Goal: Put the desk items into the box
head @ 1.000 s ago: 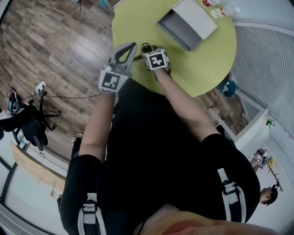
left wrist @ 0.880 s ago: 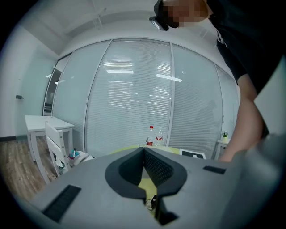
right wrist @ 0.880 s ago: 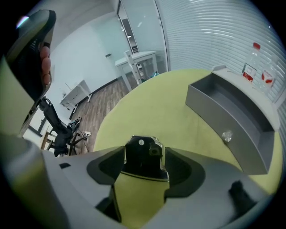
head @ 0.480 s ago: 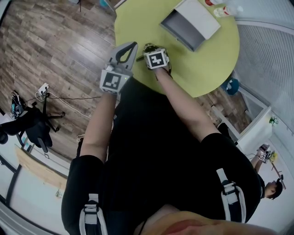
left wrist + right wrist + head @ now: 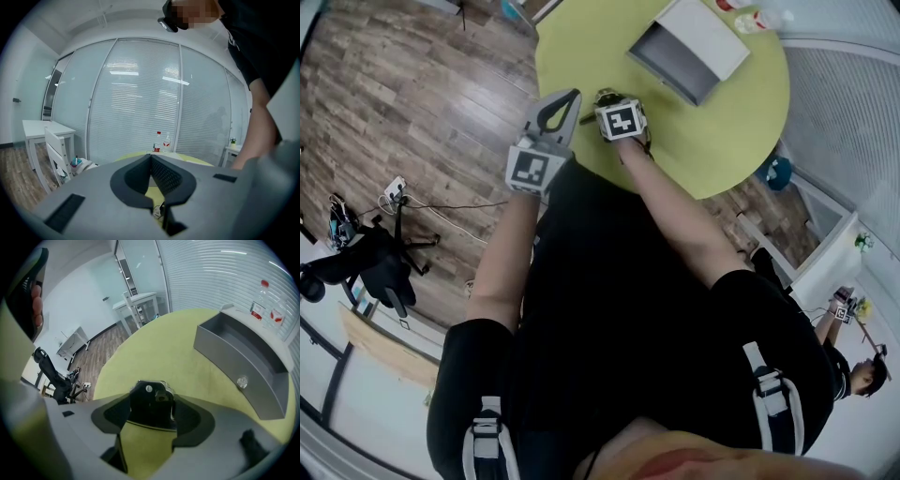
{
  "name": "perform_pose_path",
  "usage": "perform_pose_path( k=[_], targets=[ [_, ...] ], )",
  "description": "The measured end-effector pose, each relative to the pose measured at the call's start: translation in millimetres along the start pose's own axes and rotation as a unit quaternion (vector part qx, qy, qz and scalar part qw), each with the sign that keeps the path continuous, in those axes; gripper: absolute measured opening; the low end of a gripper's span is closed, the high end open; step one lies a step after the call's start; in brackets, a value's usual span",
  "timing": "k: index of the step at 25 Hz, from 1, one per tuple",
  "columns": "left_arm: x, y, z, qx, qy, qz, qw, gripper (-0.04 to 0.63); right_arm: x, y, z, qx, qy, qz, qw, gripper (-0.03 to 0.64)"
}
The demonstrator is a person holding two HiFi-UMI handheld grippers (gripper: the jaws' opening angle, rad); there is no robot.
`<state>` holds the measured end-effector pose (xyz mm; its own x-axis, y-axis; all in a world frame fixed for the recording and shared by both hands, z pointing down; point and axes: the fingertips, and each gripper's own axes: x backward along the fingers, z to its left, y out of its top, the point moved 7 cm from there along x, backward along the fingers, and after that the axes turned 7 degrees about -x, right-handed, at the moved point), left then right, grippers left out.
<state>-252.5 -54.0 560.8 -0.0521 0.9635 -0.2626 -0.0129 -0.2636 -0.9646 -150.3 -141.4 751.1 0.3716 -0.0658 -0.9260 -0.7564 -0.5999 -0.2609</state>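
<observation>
On the round yellow-green table (image 5: pixel 712 122) an open grey box (image 5: pixel 670 56) lies near the far side, also seen in the right gripper view as the grey box (image 5: pixel 243 357). My right gripper (image 5: pixel 606 97) rests near the table's near edge, shut on a small black desk item (image 5: pixel 151 404) with metal parts; what the item is I cannot tell. In that view the right gripper (image 5: pixel 152 397) points toward the box, well short of it. My left gripper (image 5: pixel 570 96) hovers at the table's left edge beside the right one. The left gripper (image 5: pixel 151 158) is shut with nothing held.
Two bottles with red labels (image 5: pixel 750 17) stand behind the box at the table's far edge, seen as bottles (image 5: pixel 262 305) in the right gripper view. A black office chair (image 5: pixel 366 262) and cables lie on the wooden floor to the left. White desks stand by the glass wall.
Both grippers stay where they were, the right one still holding the black item. Only the head view has drifted slightly.
</observation>
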Motion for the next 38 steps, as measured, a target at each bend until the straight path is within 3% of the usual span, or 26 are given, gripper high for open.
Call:
perform_pose_path(
  k=[19, 27, 38],
  targets=[
    [-47.6, 51.0, 5.8, -0.03, -0.07, -0.026, 0.9968, 0.011, 73.2, 40.9, -29.6, -0.058, -0.028, -0.079, 0.995, 0.278],
    [-72.7, 70.0, -3.8, -0.044, -0.114, -0.037, 0.9918, 0.011, 112.5, 52.9, -38.9, -0.101, -0.035, -0.12, 0.987, 0.278],
    [-104.6, 81.0, -18.7, -0.062, -0.17, -0.041, 0.9827, 0.011, 157.2, 61.3, -67.3, -0.158, -0.08, -0.159, 0.971, 0.278]
  ],
)
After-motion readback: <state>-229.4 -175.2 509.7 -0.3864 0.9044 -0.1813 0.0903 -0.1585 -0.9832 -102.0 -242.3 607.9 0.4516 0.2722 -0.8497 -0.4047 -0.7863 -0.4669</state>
